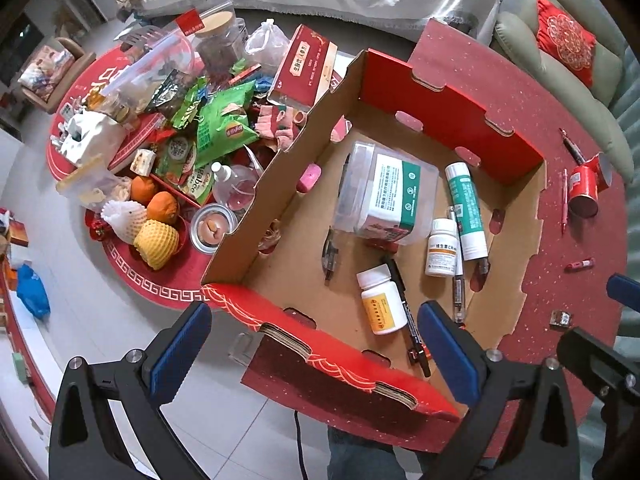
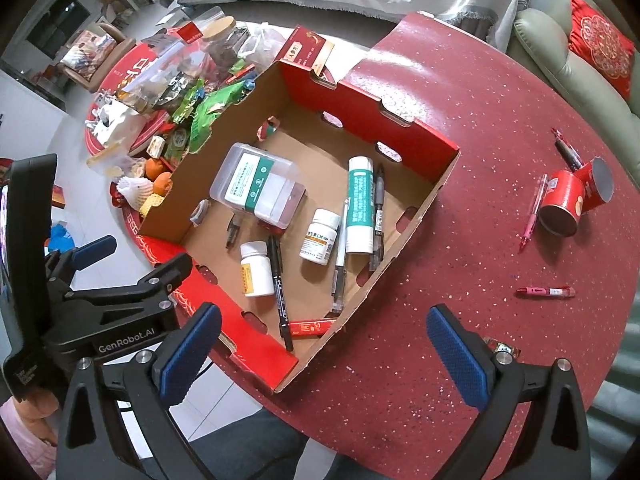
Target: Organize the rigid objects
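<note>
A red cardboard box (image 1: 452,120) (image 2: 416,140) sits on the red speckled table (image 2: 460,208). Inside lie a clear plastic case (image 2: 256,184), two white pill bottles (image 2: 256,268) (image 2: 320,236), a green-white tube (image 2: 359,204), a black marker (image 2: 280,288) and several pens. My left gripper (image 1: 316,356) is open and empty over the box's near wall. My right gripper (image 2: 324,360) is open and empty over the box's near corner. On the table to the right lie a red can (image 2: 562,204), a pink pen (image 2: 532,212) and a short red pen (image 2: 546,291).
A low table at the left carries snack bags (image 1: 220,124), fruit (image 1: 156,216), jars and a red carton (image 1: 304,64). A sofa with a red cushion (image 2: 600,48) stands at the back right. A small wrapped item (image 2: 500,347) lies by my right finger.
</note>
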`<act>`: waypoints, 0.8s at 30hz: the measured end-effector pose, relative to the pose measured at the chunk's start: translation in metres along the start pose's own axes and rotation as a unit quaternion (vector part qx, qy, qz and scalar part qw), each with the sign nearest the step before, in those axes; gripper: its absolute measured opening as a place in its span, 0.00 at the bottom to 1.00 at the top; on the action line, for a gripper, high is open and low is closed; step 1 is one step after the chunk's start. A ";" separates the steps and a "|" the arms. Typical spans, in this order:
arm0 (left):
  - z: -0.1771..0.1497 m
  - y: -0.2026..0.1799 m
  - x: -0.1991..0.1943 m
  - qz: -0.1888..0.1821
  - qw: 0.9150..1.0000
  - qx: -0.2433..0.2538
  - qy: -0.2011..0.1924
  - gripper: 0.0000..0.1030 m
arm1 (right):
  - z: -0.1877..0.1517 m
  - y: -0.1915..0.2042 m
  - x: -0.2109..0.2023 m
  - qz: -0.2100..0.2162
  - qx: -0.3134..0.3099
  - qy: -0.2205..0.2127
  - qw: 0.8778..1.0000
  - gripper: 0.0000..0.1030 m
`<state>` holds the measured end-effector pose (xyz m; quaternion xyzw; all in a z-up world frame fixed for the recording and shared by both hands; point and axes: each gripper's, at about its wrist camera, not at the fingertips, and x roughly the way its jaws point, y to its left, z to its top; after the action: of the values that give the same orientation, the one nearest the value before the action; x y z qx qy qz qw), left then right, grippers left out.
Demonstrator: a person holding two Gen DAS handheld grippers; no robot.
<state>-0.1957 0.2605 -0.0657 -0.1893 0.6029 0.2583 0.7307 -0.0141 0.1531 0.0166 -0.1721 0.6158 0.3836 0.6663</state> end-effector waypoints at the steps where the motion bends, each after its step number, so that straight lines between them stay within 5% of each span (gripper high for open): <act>1: 0.000 0.000 0.000 -0.001 1.000 -0.001 0.000 1.00 | 0.000 0.000 0.000 0.000 0.000 0.000 1.000 1.00; 24: -0.001 0.002 0.001 -0.002 1.000 0.001 0.003 1.00 | -0.002 0.006 0.006 0.001 -0.002 0.005 1.000 1.00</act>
<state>-0.1978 0.2617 -0.0671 -0.1908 0.6049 0.2559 0.7295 -0.0204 0.1570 0.0123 -0.1745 0.6188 0.3844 0.6624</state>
